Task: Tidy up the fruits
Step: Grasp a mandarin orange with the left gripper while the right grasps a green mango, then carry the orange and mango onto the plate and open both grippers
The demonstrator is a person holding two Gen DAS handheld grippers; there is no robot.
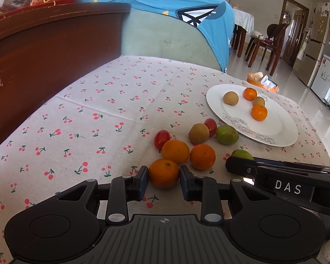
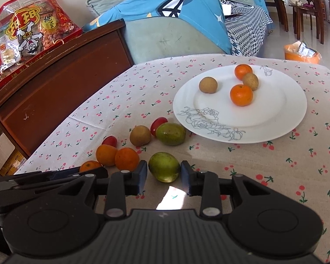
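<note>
My left gripper (image 1: 164, 176) is shut on an orange (image 1: 164, 172) that sits low on the cherry-print cloth (image 1: 99, 101). My right gripper (image 2: 164, 176) straddles a green fruit (image 2: 164, 166) resting on the cloth; its pads sit just beside the fruit's sides, so it is open. Between the grippers and the plate lie two more oranges (image 1: 175, 151), two red tomatoes (image 1: 162, 138), a brown fruit (image 1: 198, 133) and another green fruit (image 1: 227, 134). The white plate (image 2: 275, 114) holds two oranges (image 2: 241, 95) and two brown fruits (image 2: 208, 85). The two grippers are side by side.
A dark wooden cabinet (image 1: 44, 55) stands left of the table, with a red snack bag (image 2: 28, 35) on top. Behind the table is a sofa under a blue cloth (image 1: 165, 6). An orange bin (image 2: 301, 54) sits on the floor past the far right edge.
</note>
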